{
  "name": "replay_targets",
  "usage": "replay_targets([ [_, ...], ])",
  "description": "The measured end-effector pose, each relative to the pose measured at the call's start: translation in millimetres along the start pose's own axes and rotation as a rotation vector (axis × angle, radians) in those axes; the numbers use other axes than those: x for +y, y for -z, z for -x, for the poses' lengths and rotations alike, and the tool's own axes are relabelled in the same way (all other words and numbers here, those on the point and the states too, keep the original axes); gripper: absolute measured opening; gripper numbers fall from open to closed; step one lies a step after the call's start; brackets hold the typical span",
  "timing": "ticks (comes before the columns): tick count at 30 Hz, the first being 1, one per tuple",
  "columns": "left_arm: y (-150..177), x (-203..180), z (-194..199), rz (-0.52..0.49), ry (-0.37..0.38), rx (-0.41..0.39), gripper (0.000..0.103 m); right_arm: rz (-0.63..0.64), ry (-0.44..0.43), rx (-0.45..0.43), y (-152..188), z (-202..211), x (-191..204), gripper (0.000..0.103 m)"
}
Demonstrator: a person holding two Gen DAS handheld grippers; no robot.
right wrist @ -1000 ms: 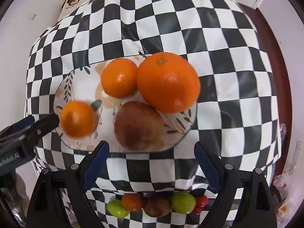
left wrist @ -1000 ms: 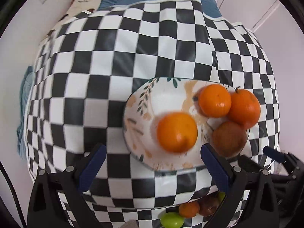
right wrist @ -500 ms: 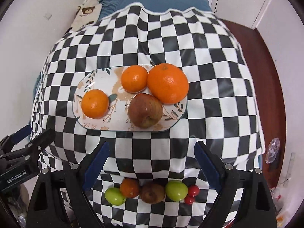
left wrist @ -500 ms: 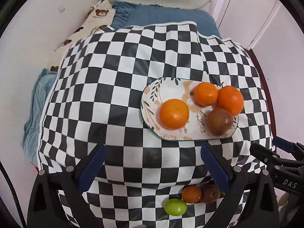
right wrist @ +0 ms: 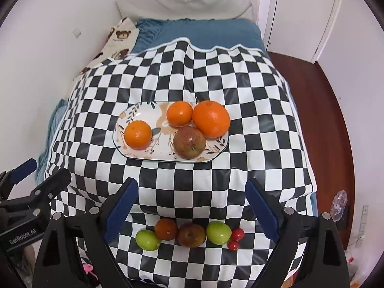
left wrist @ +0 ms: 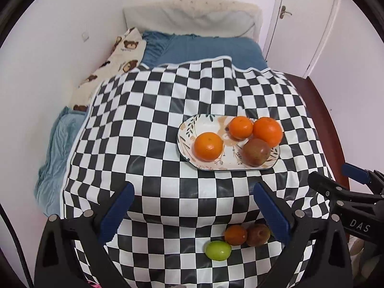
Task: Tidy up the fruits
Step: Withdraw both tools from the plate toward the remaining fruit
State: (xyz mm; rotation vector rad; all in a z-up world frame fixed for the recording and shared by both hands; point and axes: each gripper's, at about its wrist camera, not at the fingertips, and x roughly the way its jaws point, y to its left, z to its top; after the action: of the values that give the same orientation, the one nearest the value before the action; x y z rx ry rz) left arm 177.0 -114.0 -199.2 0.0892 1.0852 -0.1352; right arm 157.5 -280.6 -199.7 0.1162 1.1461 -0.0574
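Both my grippers, left [left wrist: 192, 213] and right [right wrist: 192, 206], tilt steeply down over the plate [right wrist: 134, 117], jaws wide, empty. I read "DAS" and "GenRobot.AI" on them.

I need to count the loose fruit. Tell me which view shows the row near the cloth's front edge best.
The right wrist view: the whole row is visible, with two green fruits, two brownish ones and two small red ones. The left wrist view shows only three fruits, partly hidden behind its own claw.

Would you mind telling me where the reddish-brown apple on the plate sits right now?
In the right wrist view, the reddish-brown apple lies on the patterned plate, at its near right, touching the large orange and the smaller orange behind it.
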Motion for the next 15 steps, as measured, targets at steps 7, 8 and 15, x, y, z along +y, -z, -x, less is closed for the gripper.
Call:
replay_targets([
  [7,6.3,-3.4,8.7,0.005,0.01,-0.007,0.102,-0.041,-0.015,-0.061,13.5,25.5,-5.4,0.093],
  [8,7.8,-2.8,8.0,0.009,0.012,-0.002,0.102,-0.052,-0.022,-0.064,16.2,27.3,-7.2,0.093],
  [15,42.1,-0.2,-44.2,0.022,0.02,0.166,0.102,-0.116,-0.088,0.038,44.5,-5.0,-27.7,0.093],
])
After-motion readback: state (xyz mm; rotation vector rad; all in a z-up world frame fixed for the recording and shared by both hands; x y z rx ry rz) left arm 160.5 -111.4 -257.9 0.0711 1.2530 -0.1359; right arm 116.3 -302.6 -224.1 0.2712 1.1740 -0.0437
